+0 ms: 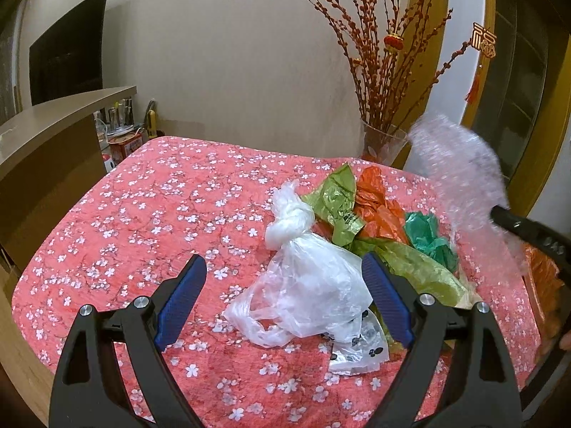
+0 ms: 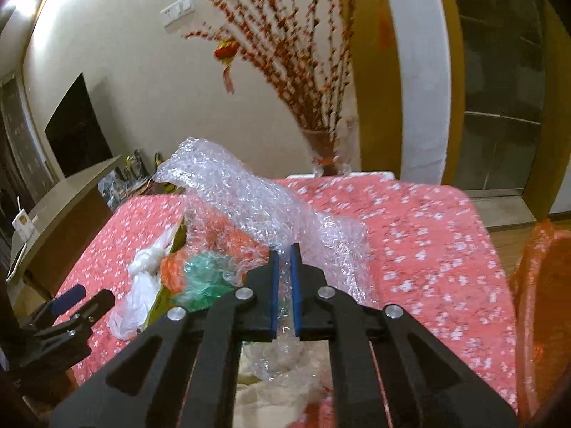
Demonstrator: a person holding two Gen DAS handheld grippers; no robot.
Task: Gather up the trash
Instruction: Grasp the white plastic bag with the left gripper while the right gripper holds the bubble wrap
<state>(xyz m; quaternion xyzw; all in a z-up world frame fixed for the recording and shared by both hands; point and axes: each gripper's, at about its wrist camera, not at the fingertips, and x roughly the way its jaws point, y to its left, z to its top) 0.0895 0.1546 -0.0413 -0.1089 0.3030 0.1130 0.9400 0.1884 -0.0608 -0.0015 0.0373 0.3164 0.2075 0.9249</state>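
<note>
place: home | cues: wall TV [image 1: 67, 46]; festive branch vase [image 1: 383, 142]; floral tablecloth [image 1: 142, 214]

Left tool [image 1: 283, 315] and right tool [image 2: 284, 290], black skeletal fingers, ribbed blue pads [image 1: 180, 301], silver round screws [image 2: 324, 291]

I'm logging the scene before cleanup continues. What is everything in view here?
bubble wrap: one, clear, lifted over the table's right side, in the right gripper
white bags: one knotted, one loose, table middle
green bags: two olive sheets, beside the white ones
orange bag: one, behind the green
teal bag: one, right of the pile
spotted wrapper: one, white with black marks, near edge
tablecloth: one, pink, floral
vase: one, glass, red branches, behind the table
left gripper: open, around the loose white bag
right gripper: shut on bubble wrap
</note>
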